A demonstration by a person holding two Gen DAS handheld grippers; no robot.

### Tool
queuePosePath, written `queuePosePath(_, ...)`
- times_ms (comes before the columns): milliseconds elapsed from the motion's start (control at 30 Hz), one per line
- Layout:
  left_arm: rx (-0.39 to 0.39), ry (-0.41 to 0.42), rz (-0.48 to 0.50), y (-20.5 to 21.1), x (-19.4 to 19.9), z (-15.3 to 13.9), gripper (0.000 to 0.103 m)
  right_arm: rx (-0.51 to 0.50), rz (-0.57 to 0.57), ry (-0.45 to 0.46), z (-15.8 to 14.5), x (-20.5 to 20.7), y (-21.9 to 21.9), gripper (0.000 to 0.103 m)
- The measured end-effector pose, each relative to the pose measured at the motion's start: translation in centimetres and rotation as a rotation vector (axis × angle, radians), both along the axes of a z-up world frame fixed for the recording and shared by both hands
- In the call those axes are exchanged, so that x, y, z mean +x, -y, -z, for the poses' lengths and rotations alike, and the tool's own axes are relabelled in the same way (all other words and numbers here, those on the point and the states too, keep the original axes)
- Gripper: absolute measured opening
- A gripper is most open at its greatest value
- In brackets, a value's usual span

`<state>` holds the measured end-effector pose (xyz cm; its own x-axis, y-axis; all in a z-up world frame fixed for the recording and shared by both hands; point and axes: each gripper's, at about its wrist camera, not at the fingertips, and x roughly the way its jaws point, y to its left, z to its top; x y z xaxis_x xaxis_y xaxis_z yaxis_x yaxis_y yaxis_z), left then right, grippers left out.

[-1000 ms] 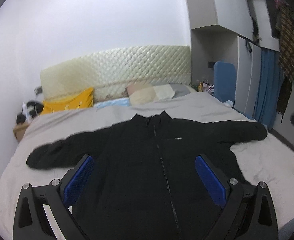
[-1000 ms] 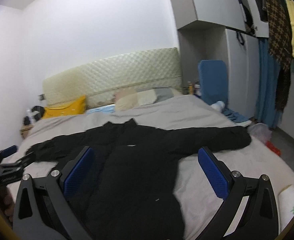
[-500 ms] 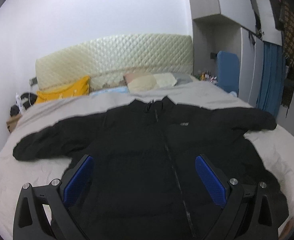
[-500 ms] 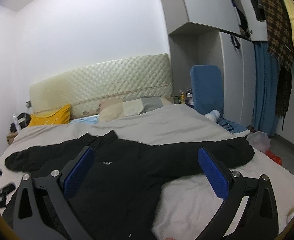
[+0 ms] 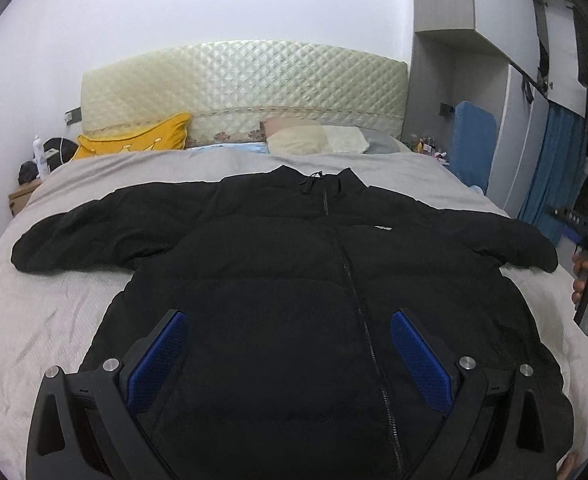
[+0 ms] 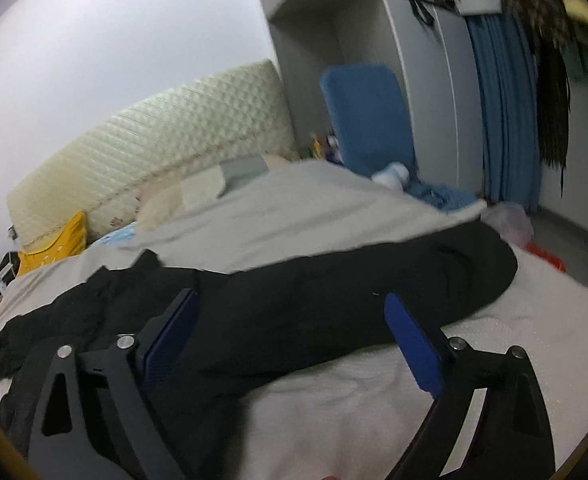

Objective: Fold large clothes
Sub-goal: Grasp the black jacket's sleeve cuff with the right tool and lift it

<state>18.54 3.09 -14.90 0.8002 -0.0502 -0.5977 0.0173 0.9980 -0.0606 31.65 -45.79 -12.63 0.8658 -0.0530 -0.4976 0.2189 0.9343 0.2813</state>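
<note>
Black jacket (image 5: 294,280): spread across the grey bed (image 5: 46,320), bare sheet at lower left.
Left gripper (image 5: 290,356): wide, empty.
Right gripper (image 6: 290,320): wide, just been closing, over the sleeve, nothing gripped.

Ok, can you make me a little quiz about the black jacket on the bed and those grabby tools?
1. True or false: the black jacket lies spread out flat on the bed with both sleeves out.
2. What colour is the pillow by the headboard: A red, B yellow, C green?
3. Fill in: the right tool has its jaws apart over the jacket's ____.

Key: 1 true. 2 B. 3 sleeve; the jaws have just been closing, pressing on nothing.
</note>
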Motion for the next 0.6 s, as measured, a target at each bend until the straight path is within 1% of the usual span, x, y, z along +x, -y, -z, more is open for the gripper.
queuePosePath(67, -0.012, -0.009, -0.009, -0.3, 0.3, 0.1, 0.102, 0.033, 0.021, -0.007, 0.8, 0.7, 2.4, 0.083)
queuePosePath(100, -0.018, -0.013, -0.013, -0.5, 0.4, 0.3, 0.102, 0.068, 0.039, -0.013, 1.4, 1.1, 4.1, 0.083)
queuePosePath(167, -0.021, -0.011, -0.023, -0.6, 0.6, 0.5, 0.102, 0.171, 0.064, -0.02, 2.6, 1.9, 7.0, 0.083)
queuePosePath(200, -0.021, -0.014, -0.028, -0.6, 0.8, 0.7, 0.102, 0.246, 0.099, -0.025, 3.5, 2.3, 9.0, 0.083)
queuePosePath(300, -0.03, -0.021, -0.035, -0.6, 1.4, 1.1, 0.102, 0.366, 0.219, 0.004, 5.1, 2.4, 13.7, 0.083)
queuePosePath(367, -0.034, -0.028, -0.048, -0.6, 1.9, 1.4, 0.102, 0.366, 0.284, -0.014, 6.2, 2.7, 15.9, 0.083)
queuePosePath(467, -0.046, -0.046, -0.078, -0.6, 3.2, 2.0, 0.102, 0.295, 0.402, -0.084, 8.1, 3.4, 18.7, 0.083)
queuePosePath(500, -0.044, -0.05, -0.085, -0.6, 3.5, 2.1, 0.102, 0.299, 0.428, -0.094, 8.9, 3.6, 19.5, 0.083)
queuePosePath(600, -0.023, -0.053, -0.103, -0.3, 4.6, 2.6, 0.102, 0.395, 0.467, -0.089, 11.6, 4.2, 22.4, 0.082)
